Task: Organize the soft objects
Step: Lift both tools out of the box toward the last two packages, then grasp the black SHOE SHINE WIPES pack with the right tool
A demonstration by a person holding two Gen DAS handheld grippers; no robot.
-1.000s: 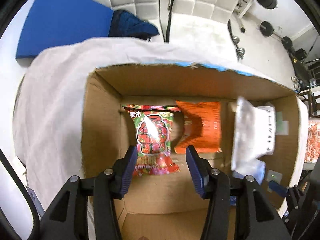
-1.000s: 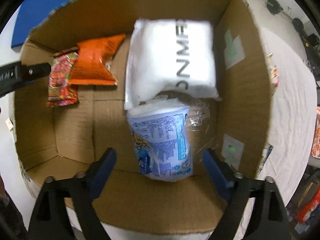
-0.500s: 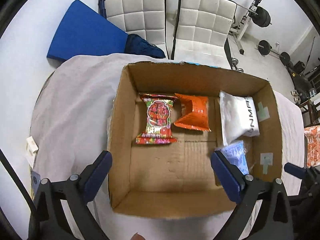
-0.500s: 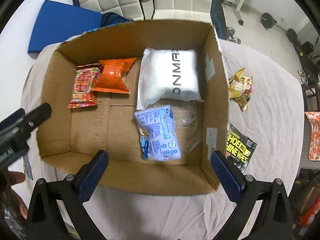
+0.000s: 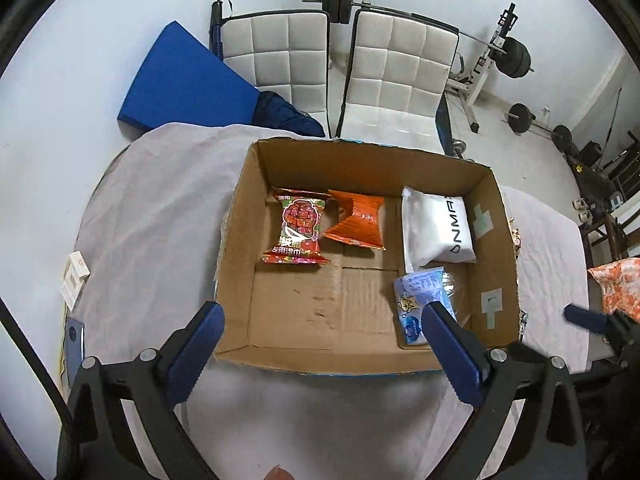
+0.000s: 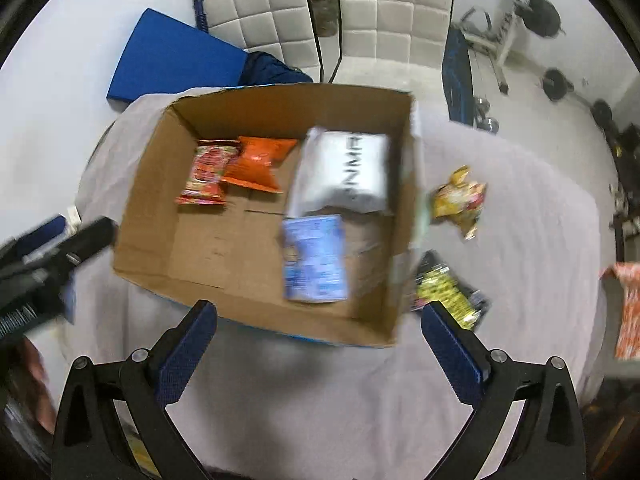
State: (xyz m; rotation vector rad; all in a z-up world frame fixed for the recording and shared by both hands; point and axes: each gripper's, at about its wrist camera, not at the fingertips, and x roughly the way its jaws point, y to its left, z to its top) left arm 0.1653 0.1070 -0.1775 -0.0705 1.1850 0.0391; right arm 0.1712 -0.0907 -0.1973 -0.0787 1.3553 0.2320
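— Fingers first: how do both pairs stand?
— Left gripper (image 5: pixel 322 330) is spread wide with nothing between its blue fingers (image 5: pixel 196 344); right gripper (image 6: pixel 318 328) the same, released and empty. Both have just been opening, and both hang above the near rim of the cardboard box (image 5: pixel 236 248).
— What lies nearest inside the box?
— Blue-and-white packet (image 6: pixel 314 258), flat on the floor of the box by the right wall, partly over a scrap of clear plastic. From the left wrist view one finger covers its near end.
— And farther in?
— White pouch with black lettering (image 5: pixel 438 226), just behind the blue packet and touching it, in the far right corner. Left of that, along the far wall, an orange packet (image 5: pixel 358 220), and beside it a red printed packet (image 5: pixel 298 226); their edges overlap.
— Anything outside?
— On the cloth-covered table (image 6: pixel 520 208), right of the box, a black-and-yellow wipes pack (image 6: pixel 448 292) close to the box wall, and a yellow snack bag (image 6: pixel 460 198) farther off. Beyond the table stand two white padded chairs (image 5: pixel 332 60) and a blue mat (image 5: pixel 184 80).
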